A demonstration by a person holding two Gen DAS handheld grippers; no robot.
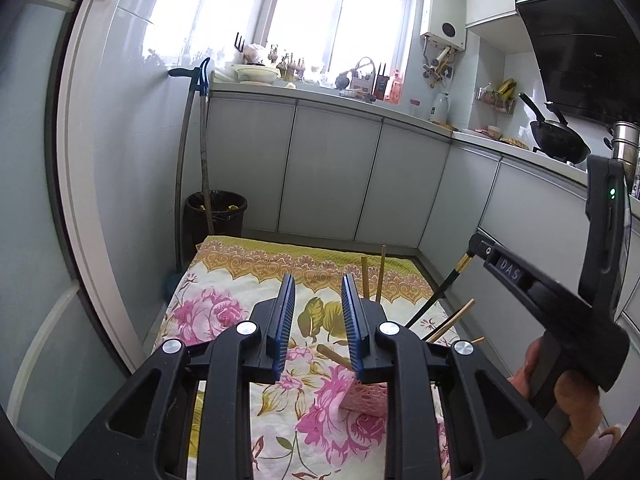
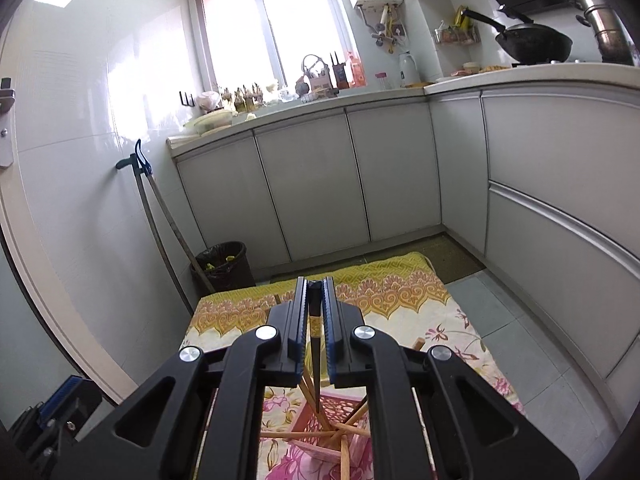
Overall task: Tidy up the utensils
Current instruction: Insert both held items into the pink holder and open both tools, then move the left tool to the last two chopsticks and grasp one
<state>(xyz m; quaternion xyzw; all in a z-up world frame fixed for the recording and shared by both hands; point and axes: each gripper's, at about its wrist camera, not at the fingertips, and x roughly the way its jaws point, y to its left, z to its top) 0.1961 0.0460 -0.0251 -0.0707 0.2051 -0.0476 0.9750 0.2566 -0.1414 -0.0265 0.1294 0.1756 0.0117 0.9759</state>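
Wooden chopsticks (image 2: 320, 432) fan out of the pink holder (image 2: 340, 404), crowding its mouth. Floral cloth (image 1: 224, 312) left of holder lies bare w/ room to pass; cabinets (image 2: 560, 184) wall off the right.

The cloth (image 1: 224, 312) is cream with pink roses and a yellow-green patterned border, the holder (image 2: 336, 410) pink lattice, the chopstick (image 2: 316, 364) black, the others (image 2: 344, 454) tan, and the pads (image 1: 280, 320) blue.

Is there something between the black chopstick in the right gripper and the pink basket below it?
Nothing separate blocks it. The right gripper holds the black chopstick tip-down over the pink basket. Only the wooden chopsticks already leaning crosswise inside crowd the opening; it may touch them.
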